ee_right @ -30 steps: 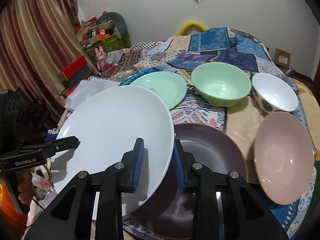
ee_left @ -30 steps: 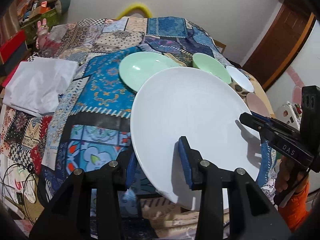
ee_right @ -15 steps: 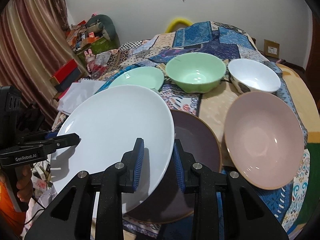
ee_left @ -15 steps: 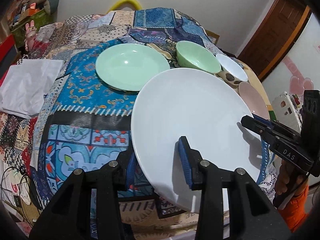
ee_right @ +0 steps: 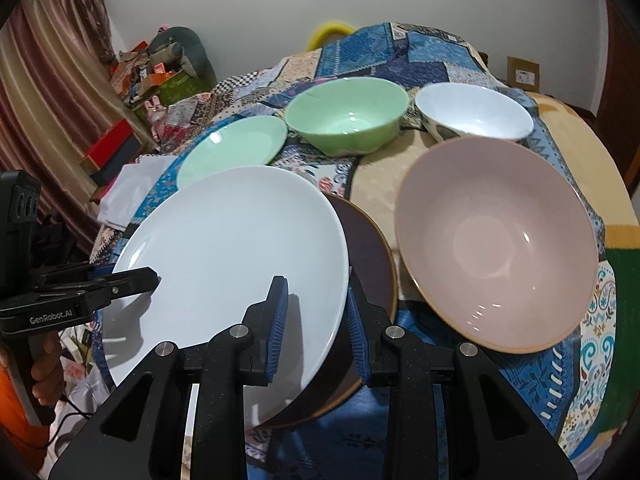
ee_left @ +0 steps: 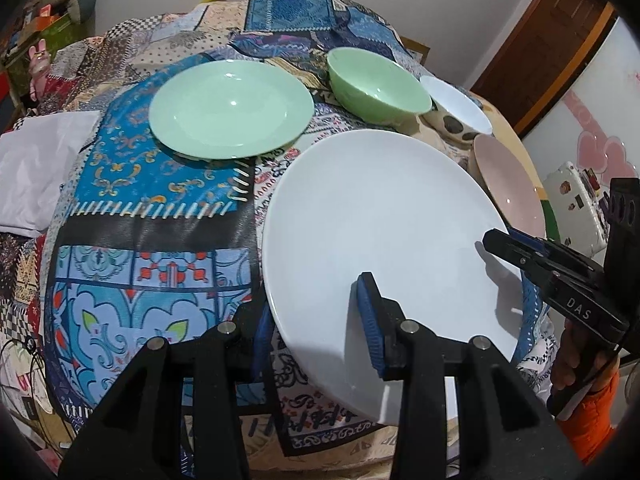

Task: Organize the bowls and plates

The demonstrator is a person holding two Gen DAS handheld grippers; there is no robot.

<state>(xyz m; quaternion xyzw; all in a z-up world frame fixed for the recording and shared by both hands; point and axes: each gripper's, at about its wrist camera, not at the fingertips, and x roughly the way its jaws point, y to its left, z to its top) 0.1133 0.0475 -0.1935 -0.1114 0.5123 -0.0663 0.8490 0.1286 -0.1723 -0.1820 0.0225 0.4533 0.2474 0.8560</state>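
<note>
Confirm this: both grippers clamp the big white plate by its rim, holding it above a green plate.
Not quite. Both grippers do clamp the white plate, but the plate directly beneath it is dark brown, as the right wrist view shows. The green plate sits farther back.

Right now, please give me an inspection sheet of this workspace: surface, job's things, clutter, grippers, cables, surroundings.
Surface: round table under a patchwork tablecloth.
Job's things: white plate held tilted over a dark plate; green plate, green bowl, white bowl and pink bowl on the cloth.
Clutter: white folded cloth at the table's edge.
Grippers: left gripper and right gripper each have fingers on both sides of the white plate's rim.
Cables: thin black cable low beside the table.
Surroundings: curtain, wooden door, cluttered boxes.
</note>
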